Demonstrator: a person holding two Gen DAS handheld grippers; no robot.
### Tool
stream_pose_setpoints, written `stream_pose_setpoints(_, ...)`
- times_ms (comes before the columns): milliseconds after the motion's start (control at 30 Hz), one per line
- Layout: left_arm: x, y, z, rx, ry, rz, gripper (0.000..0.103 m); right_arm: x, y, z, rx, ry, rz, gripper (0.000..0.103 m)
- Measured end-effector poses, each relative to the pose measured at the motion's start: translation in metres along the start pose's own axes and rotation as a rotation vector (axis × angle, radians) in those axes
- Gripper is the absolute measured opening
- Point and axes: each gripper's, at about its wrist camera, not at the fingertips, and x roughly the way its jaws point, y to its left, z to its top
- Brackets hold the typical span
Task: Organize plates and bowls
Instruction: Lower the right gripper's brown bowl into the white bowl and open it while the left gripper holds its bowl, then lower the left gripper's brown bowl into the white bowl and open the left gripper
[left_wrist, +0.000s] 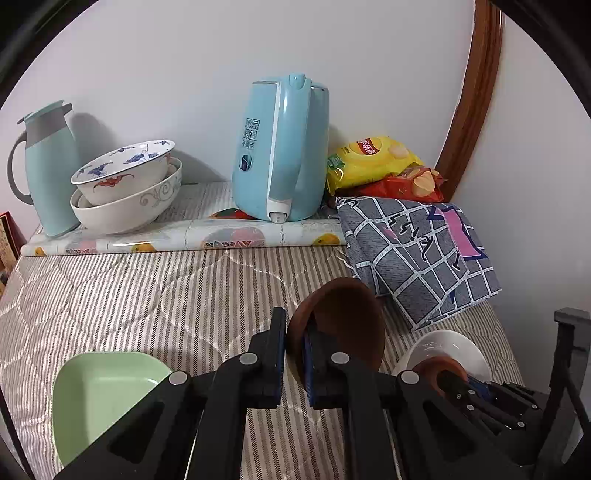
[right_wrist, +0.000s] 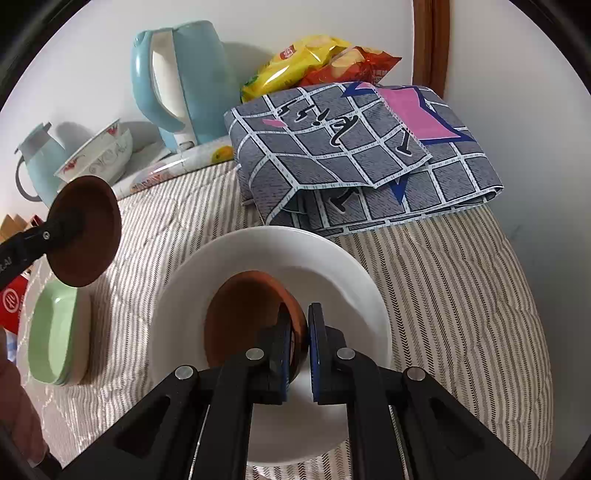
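Observation:
My left gripper (left_wrist: 294, 350) is shut on the rim of a brown bowl (left_wrist: 343, 321), which it holds tilted in the air above the striped quilt. From the right wrist view this same bowl (right_wrist: 92, 240) hangs at the left, above the green dishes (right_wrist: 55, 332). My right gripper (right_wrist: 300, 332) is shut on the rim of a second brown bowl (right_wrist: 243, 317), tilted over the middle of a white plate (right_wrist: 258, 254). I cannot tell whether this bowl touches the plate. The green dish (left_wrist: 99, 391) lies at the lower left of the left wrist view, the white plate (left_wrist: 458, 347) at the lower right.
At the back left, two patterned bowls (left_wrist: 125, 184) are nested beside a pale blue thermos (left_wrist: 48, 166). A blue kettle (left_wrist: 280, 147) stands at the back centre. Chip bags (left_wrist: 373, 158) and a folded grey checked cloth (right_wrist: 354, 155) lie right of it, against the wall.

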Motion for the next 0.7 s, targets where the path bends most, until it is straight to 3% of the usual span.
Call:
stream_pose_setpoints(233, -0.001, -0.001, -0.002, 0.004, 0.007, -0.009, 0.009, 0.005, 0.009, 0.000, -0.062, 0.034, -0.060, 0.011)
stream_pose_setpoints(300, -0.001, 0.000, -0.002, 0.002, 0.009, -0.011, 0.009, 0.006, 0.013, 0.000, -0.090, 0.047, -0.072, 0.016)
stream_pose_setpoints(367, -0.002, 0.001, -0.003, -0.002, 0.010, -0.011, 0.009, 0.006, 0.019, -0.001, -0.114, 0.058, -0.079, 0.030)
stream_pose_setpoints(467, -0.004, 0.004, -0.004, -0.009, 0.011, -0.012, 0.009, 0.004, 0.023, -0.002, -0.118, 0.048, -0.083, 0.041)
stream_pose_setpoints(700, -0.010, 0.004, -0.006, -0.009, 0.009, -0.017, 0.009, -0.007, 0.025, -0.006, -0.104, 0.027, -0.090, 0.053)
